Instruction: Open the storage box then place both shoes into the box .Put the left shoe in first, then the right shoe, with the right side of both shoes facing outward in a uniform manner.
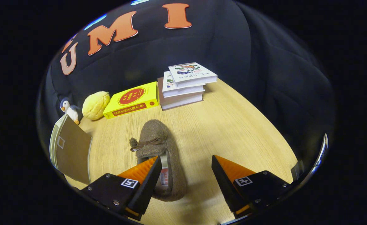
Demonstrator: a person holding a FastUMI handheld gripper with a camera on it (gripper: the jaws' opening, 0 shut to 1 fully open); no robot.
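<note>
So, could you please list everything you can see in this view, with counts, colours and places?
slipper: one, brown-grey fuzzy with a bow, on the table, heel end between the tool's fingers, toe pointing away.
storage box: one, brown, lid standing open, beside the slipper.
yellow book: one, yellow with a red circle, flat beyond the slipper.
book stack: three, pale covers, beside the yellow book.
yellow plush: one, yellow, between the penguin toy and the yellow book.
penguin toy: one, grey and white, behind the box.
table: one, light wood.
tool: one, fingers spread, one finger over the slipper's opening.
</note>
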